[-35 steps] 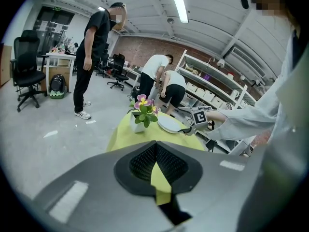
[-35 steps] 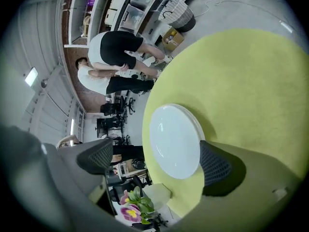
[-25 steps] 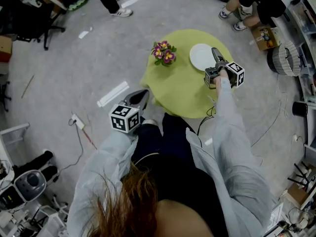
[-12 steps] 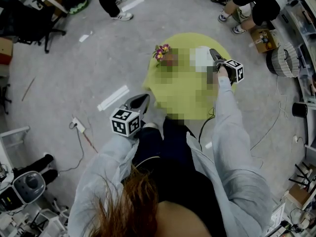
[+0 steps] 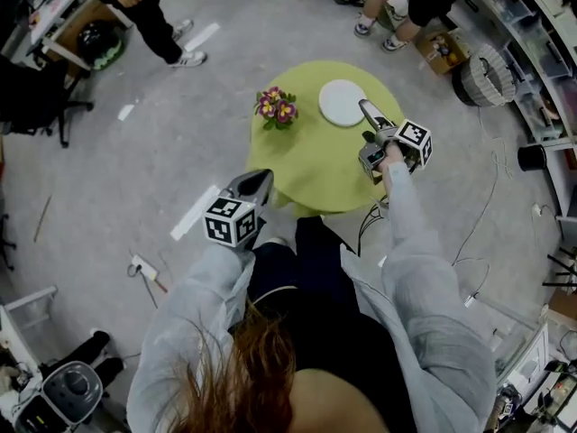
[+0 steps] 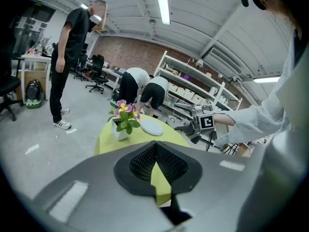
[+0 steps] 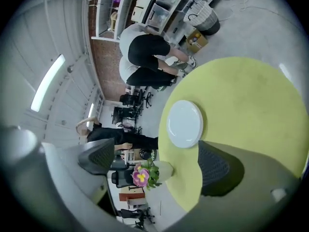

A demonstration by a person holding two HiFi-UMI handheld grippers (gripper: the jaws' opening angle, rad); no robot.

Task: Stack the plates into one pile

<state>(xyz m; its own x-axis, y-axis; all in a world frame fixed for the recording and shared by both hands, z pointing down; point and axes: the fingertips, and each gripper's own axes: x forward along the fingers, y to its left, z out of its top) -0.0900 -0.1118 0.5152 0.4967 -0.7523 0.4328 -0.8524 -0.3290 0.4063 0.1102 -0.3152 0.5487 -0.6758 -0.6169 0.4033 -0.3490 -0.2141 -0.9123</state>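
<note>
right tongs [image 7: 158, 162] apart, just narrowing, empty | left tongs [image 6: 155, 144] together, empty | risk: right tongs could clip plates [image 7: 184, 123] just ahead, shifting them

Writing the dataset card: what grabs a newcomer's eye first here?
A round yellow-green table stands out on the grey floor, with a white plate at its far side and a pot of pink flowers left of that. The right gripper hovers beside the plate, jaws wide, just closing a little, holding nothing; the left gripper is shut, off the table's near-left edge.
</note>
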